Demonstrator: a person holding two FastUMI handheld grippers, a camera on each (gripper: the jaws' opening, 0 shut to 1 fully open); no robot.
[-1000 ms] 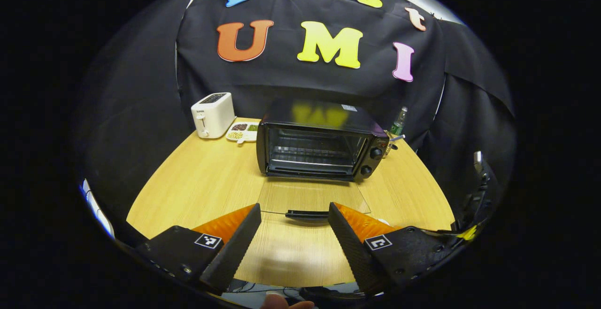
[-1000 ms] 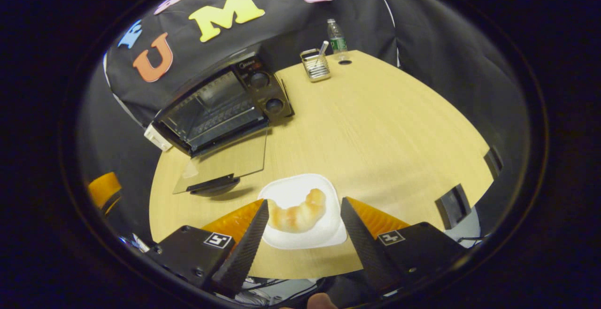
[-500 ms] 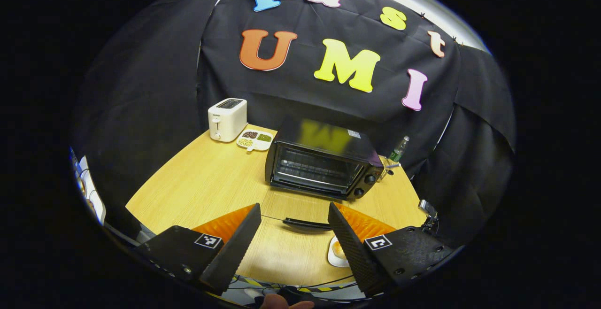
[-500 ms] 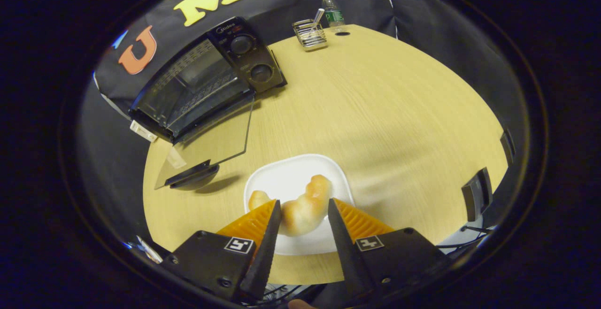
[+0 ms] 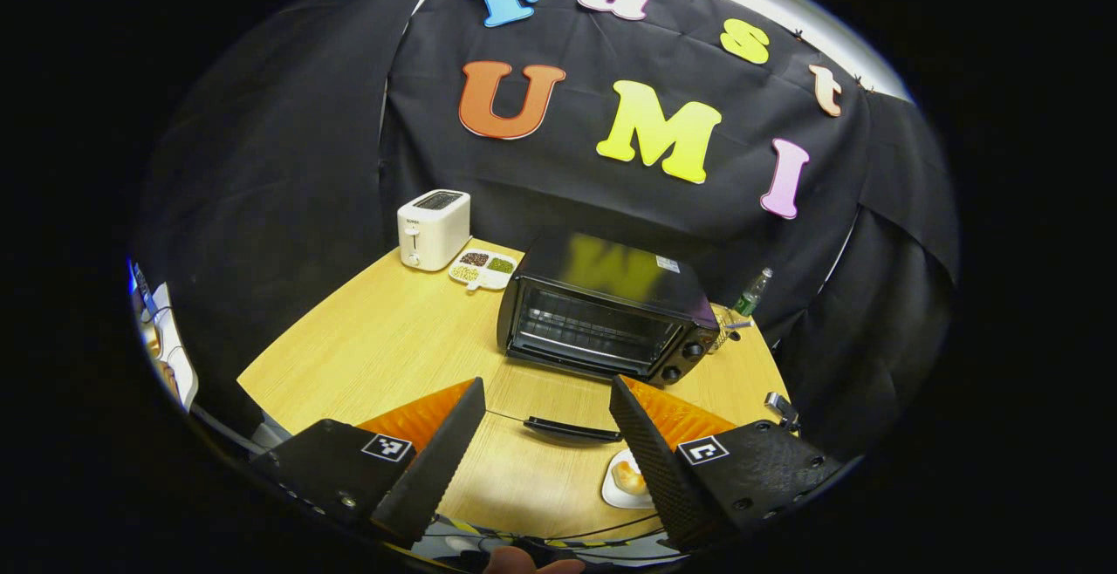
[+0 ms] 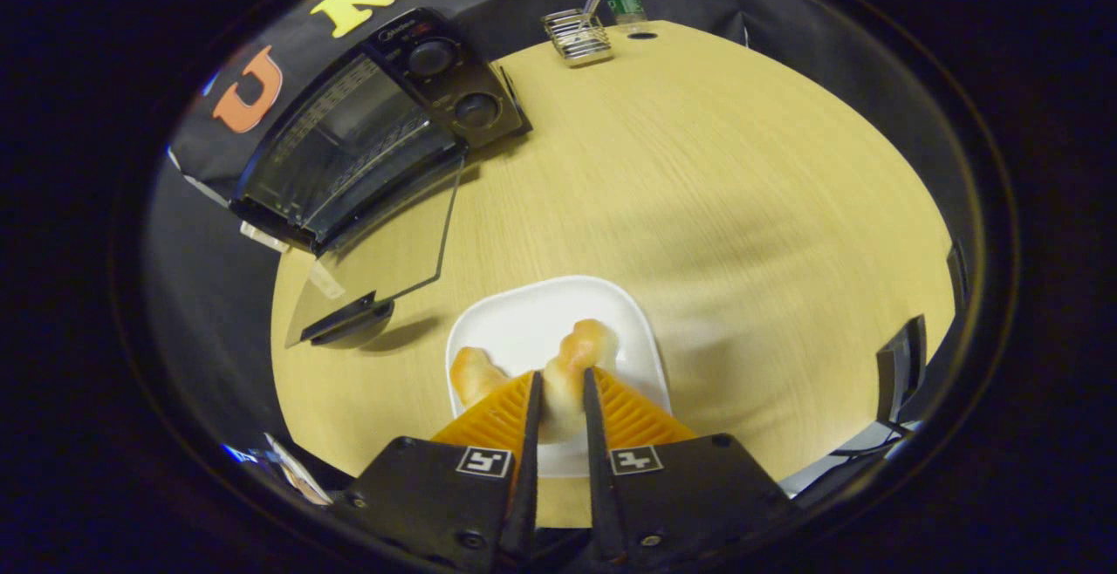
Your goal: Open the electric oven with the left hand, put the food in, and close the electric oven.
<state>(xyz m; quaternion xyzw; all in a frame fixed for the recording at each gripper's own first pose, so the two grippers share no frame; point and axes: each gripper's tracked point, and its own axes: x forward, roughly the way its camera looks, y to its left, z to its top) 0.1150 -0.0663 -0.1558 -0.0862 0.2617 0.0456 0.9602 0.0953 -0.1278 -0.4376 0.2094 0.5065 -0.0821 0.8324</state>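
I see the croissant (image 6: 567, 365) lying on the white plate (image 6: 524, 321) near the worktop's (image 6: 698, 208) front edge, and my right tongs (image 6: 558, 399) are clamped on its middle: both fingers press its sides, with one end of the roll sticking out to the left of them and the other rising ahead. In the left gripper view the same plate (image 5: 611, 491) with the croissant (image 5: 628, 476) peeks out just beside my left tongs' right finger.

The oven (image 6: 366, 138) stands at the back left of the plate with its glass door (image 6: 384, 242) folded down flat toward me, the black handle (image 6: 340, 323) at the door's near edge, close to the plate but apart from it. From the left gripper view I look straight into the oven (image 5: 602, 312); its rack shows inside, two knobs sit on its right side, and the handle (image 5: 572, 428) lies between my left tongs' (image 5: 545, 408) fingers in the picture but farther off. Those tongs are wide apart, holding nothing, above the worktop's (image 5: 393, 347) near edge.

Farther out, a white toaster (image 5: 432, 228) and a divided dish (image 5: 483, 267) sit at the back left. A wire holder (image 6: 576, 35) and a bottle (image 6: 621, 3) stand at the far edge right of the oven.
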